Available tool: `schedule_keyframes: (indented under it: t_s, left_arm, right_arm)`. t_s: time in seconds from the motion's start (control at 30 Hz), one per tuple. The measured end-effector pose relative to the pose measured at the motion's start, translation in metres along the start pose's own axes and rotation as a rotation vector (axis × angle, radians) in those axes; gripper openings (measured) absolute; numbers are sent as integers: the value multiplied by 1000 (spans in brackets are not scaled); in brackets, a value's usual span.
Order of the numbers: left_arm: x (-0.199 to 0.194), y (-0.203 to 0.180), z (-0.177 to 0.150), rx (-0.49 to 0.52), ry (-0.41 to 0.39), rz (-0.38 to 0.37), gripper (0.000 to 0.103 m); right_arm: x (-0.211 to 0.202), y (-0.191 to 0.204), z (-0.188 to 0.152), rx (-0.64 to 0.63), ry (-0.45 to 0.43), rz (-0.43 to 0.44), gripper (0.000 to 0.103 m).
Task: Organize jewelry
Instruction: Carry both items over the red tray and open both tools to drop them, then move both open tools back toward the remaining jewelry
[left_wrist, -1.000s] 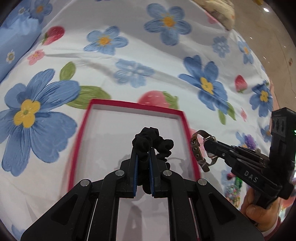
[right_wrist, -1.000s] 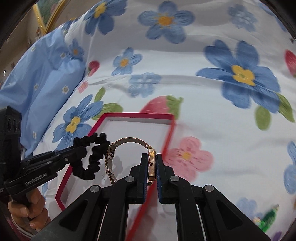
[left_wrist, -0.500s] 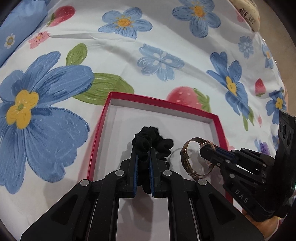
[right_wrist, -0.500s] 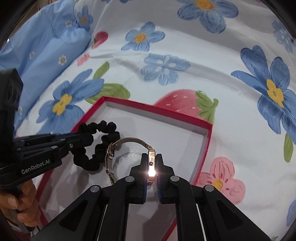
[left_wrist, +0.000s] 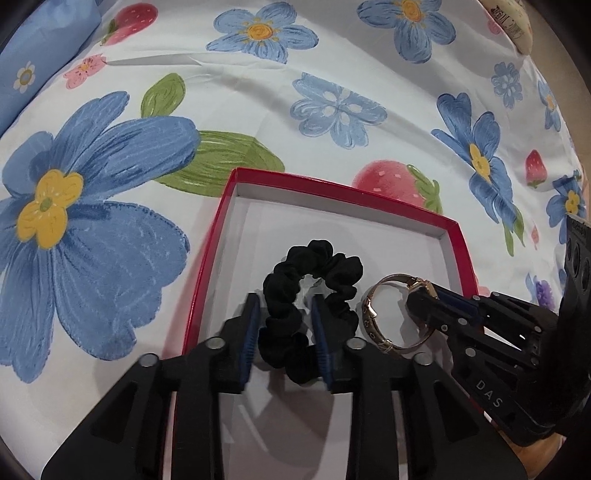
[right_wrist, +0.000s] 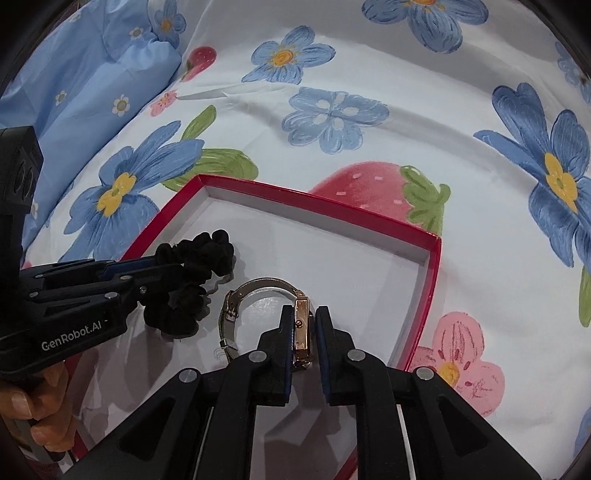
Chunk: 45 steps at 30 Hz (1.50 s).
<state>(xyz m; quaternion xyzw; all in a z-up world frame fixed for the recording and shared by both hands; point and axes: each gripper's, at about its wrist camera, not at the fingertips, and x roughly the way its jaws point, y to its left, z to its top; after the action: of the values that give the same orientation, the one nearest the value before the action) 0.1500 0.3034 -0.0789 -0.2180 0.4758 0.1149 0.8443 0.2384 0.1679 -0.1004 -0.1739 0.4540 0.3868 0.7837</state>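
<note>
My left gripper (left_wrist: 285, 326) just let the scrunchie (left_wrist: 314, 291) go into the red box (left_wrist: 334, 190), jaws parted; my right gripper (right_wrist: 305, 334) has slackened off the watch (right_wrist: 301, 328) too, a gap showing on one side; both delivered, I judge

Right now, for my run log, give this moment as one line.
left fingers opening | black fabric scrunchie in red box | right fingers opening | rose-gold watch between

On the body of my right gripper (left_wrist: 424, 302), seen from my left wrist camera to the right of my left fingers, I read "DAS" in white letters. On the body of my left gripper (right_wrist: 173, 269), seen from my right wrist camera to the left of my right fingers, I read "GenRobot.AI" in white. Dark print on a cream object (left_wrist: 511, 22) far ahead to the right is illegible.
</note>
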Motion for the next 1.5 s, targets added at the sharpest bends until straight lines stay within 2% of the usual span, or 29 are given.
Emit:
schedule_keyframes:
  t_s: [0.07, 0.1, 0.13, 0.4, 0.53, 0.73, 0.83, 1.4, 1.5]
  left_arm:
    - [-4, -1, 0, 5, -7, 12, 37]
    - [-6, -1, 0, 6, -11, 15, 40]
    - [-9, -1, -1, 6, -15, 17, 40]
    - [-35, 3, -9, -28, -51, 3, 47]
    - [-52, -1, -16, -37, -82, -16, 56]
    - [-71, -19, -29, -27, -106, -53, 58]
    - [-78, -32, -37, -15, -111, -75, 61]
    - [-90, -126, -80, 159, -61, -179, 62]
    - [-90, -141, -86, 191, -53, -186, 62]
  right_arm:
    - [-2, -1, 0, 12, -3, 19, 17]
    - [-4, -2, -1, 15, -7, 21, 21]
    - [-7, -2, -1, 17, -13, 22, 25]
    - [-38, -8, -6, 62, -73, 44, 35]
    - [-64, -16, -17, 106, -120, 62, 38]
    - [-105, -37, -43, 198, -187, 71, 46]
    - [-123, -50, -60, 245, -211, 59, 53]
    - [-208, -114, -163, 413, -290, -74, 54]
    - [-220, -127, -180, 444, -303, -107, 57]
